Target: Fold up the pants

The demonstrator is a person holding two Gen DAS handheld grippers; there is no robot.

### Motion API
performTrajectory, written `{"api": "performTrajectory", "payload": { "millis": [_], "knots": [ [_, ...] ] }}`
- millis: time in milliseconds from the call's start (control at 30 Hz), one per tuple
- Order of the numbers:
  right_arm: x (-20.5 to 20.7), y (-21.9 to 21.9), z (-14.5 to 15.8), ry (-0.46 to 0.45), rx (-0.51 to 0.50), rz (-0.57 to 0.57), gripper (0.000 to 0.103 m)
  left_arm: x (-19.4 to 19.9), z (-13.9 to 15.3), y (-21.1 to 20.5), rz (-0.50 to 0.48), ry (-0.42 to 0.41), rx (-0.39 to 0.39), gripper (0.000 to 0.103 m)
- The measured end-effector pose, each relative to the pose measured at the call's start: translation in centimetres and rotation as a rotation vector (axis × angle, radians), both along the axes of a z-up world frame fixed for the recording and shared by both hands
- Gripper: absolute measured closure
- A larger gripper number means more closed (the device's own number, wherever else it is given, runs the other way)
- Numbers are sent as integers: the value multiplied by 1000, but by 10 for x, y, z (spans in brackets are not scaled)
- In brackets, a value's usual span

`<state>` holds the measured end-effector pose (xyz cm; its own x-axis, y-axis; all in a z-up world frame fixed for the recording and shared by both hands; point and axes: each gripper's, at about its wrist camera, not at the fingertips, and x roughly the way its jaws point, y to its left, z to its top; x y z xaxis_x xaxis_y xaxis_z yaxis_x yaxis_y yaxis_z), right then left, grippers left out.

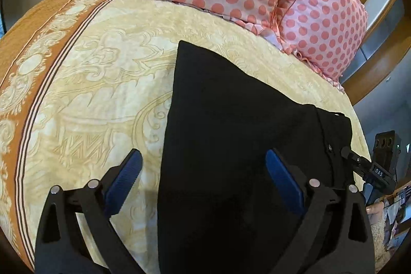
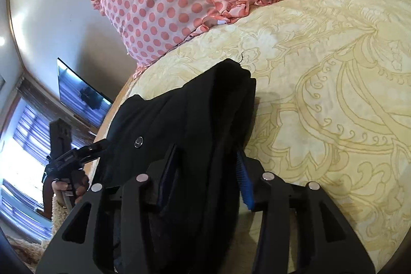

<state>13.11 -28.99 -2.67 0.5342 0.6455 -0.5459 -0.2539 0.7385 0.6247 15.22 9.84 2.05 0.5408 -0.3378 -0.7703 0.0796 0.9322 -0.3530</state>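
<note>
The black pants (image 1: 231,120) lay doubled near the bed's (image 1: 84,84) pillow-end edge, the left gripper (image 1: 204,171) hovering spread apart while the right gripper (image 2: 205,171) pinched bunched fabric, probably for another fold.

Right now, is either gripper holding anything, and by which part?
The right gripper grips the black pants by bunched fabric at the waistband end; the left gripper is open.

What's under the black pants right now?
The black pants lie on the yellow patterned bedspread. Whatever sits beneath the fabric itself is covered.
</note>
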Motion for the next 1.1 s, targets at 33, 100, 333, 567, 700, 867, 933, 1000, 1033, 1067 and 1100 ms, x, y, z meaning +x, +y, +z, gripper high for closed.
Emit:
{"api": "performTrajectory", "payload": {
  "millis": [33,100,333,567,700,867,933,1000,1033,1067,1100],
  "knots": [
    [0,1,0,-6,0,9,56,3,0,-2,-10,6,3,7],
    [-1,5,2,-27,-20,24,76,8,1,-3,-20,7,8,22],
    [-2,6,14,-52,23,51,85,6,11,-1,-33,-21,-47,91],
    [24,9,56,-97,62,79,88,22,48,-20,-45,-127,26,92],
    [59,14,91,-211,-33,26,88,59,68,-31,-27,-195,55,92],
    [120,5,89,-228,-151,-89,88,134,58,-40,9,-159,54,91],
    [141,2,69,-142,-166,-108,88,162,36,-46,11,-71,76,91],
    [158,4,41,-42,-225,-129,87,180,13,-51,22,-21,131,84],
    [160,4,35,-30,-235,-133,87,182,8,-52,29,-21,140,78],
    [160,4,31,-24,-240,-138,85,183,7,-53,35,-26,152,74],
    [159,5,31,-27,-256,-142,80,182,8,-55,35,-30,167,74]
  ]
}}
